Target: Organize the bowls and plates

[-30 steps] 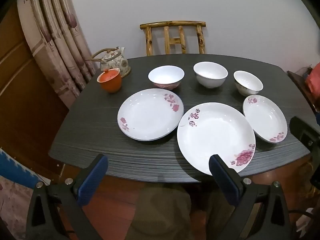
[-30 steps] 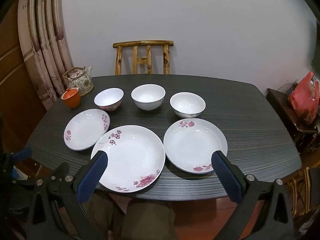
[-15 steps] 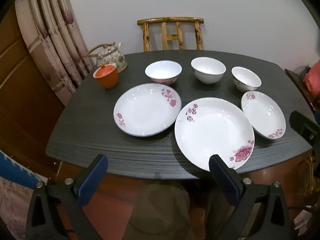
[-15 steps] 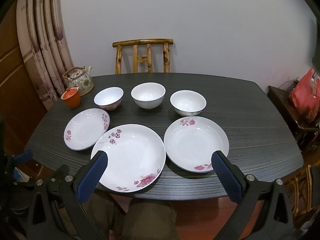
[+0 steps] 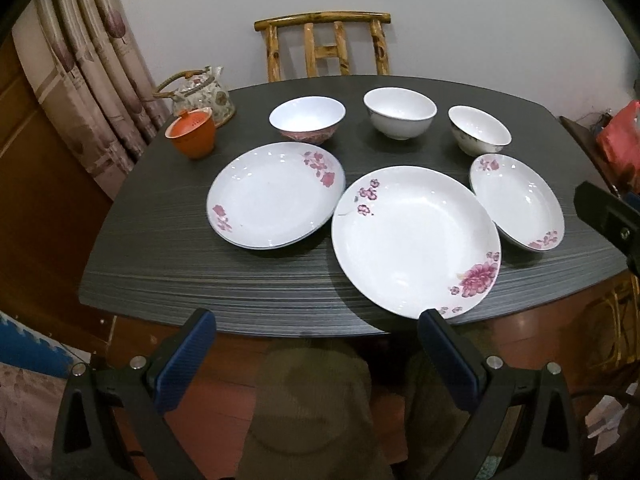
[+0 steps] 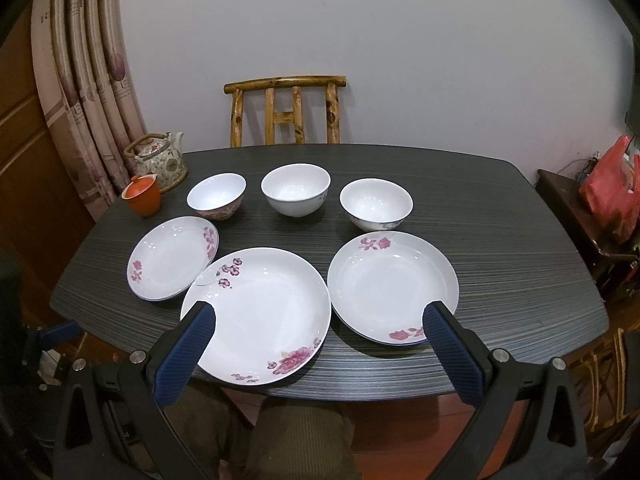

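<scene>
Three plates and three bowls are sitting spread out on the dark table (image 6: 500,240), nothing stacked yet. The large plate (image 6: 260,312) is lying nearest the front edge, with the left plate (image 5: 276,196) and the right plate (image 6: 392,284) flanking it; behind them the pink bowl (image 6: 216,196), the middle bowl (image 6: 296,192) and the right bowl (image 6: 376,204) are standing in a row. The left gripper (image 5: 316,332) and the right gripper (image 6: 320,320) are hovering short of the table, jaws spread wide and gripping nothing. The crockery is looking glazed, stiff, slippery and breakable, so each piece is probably best pinched at its raised rim, gently, and lowered rather than dropped.
</scene>
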`<action>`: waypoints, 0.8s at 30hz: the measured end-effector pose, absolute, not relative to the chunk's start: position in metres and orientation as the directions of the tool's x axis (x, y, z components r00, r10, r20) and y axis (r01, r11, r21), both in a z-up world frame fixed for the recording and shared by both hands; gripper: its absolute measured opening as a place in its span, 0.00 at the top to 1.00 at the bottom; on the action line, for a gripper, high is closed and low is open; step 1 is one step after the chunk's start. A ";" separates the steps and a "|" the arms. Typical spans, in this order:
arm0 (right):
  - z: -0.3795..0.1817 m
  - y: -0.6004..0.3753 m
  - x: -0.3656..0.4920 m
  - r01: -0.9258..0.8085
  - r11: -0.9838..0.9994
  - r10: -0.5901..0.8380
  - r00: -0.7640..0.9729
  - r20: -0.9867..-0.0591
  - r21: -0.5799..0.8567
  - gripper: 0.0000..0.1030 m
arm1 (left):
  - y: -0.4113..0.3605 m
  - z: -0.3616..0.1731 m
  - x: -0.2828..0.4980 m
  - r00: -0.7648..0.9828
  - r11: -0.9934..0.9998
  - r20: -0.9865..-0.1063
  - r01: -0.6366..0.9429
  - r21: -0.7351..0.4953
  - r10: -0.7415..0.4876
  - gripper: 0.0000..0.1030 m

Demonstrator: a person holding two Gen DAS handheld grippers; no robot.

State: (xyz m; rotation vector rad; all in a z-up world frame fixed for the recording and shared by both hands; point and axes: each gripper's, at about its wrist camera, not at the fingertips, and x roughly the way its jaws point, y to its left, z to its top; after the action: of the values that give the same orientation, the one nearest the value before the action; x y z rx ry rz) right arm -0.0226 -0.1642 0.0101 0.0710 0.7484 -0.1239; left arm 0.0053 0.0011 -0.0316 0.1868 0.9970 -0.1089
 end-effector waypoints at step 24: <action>0.009 -0.164 -0.021 0.139 0.990 -0.081 0.719 -0.690 0.028 0.00 | 0.006 -0.031 0.007 0.559 0.983 -0.829 0.159 0.087 -0.018 0.00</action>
State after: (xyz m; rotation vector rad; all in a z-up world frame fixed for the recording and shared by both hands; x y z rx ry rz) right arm -0.0209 -0.1640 0.0085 0.0800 0.7586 -0.1214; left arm 0.0071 0.0060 -0.0313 0.1582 0.9726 -0.1048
